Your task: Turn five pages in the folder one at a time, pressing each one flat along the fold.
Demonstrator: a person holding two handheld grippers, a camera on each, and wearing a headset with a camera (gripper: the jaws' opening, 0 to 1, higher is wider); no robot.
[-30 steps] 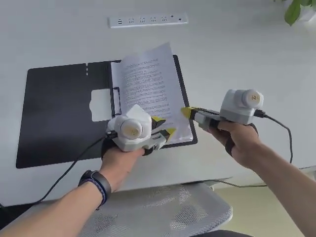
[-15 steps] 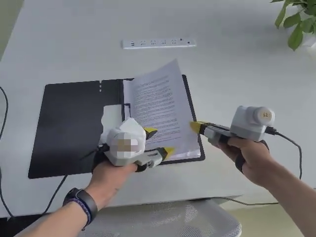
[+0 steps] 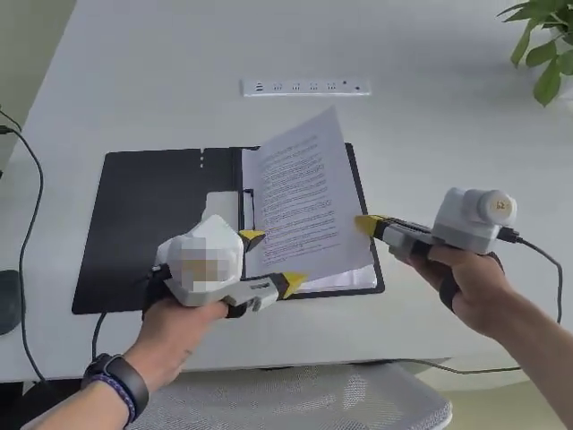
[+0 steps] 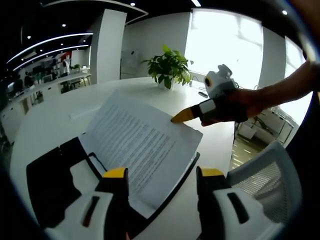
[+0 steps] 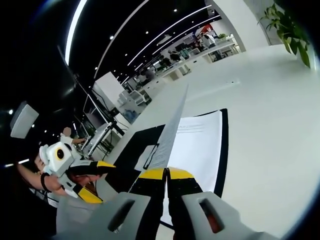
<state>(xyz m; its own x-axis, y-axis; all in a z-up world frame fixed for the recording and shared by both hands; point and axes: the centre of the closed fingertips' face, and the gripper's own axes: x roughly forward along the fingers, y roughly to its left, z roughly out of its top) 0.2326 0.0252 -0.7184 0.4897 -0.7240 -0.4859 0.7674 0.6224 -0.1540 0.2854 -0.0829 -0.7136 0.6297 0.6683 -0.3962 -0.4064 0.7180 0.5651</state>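
Higher now than a second ago: the page (image 3: 300, 202) swings up off the stack toward the spine of the open folder (image 3: 143, 224) on the table (image 3: 448, 116). Our right gripper (image 3: 369, 224) pinches the page's right edge, jaws closed on it. Our left gripper (image 3: 272, 261) hovers wide open at the page's lower edge, holding nothing. We judge this turn roughly a third through, fold-press not yet done. Right gripper view shows the sheet edge-on between closed jaws; head view can't confirm that pinch. Left gripper view shows its own jaws well apart.
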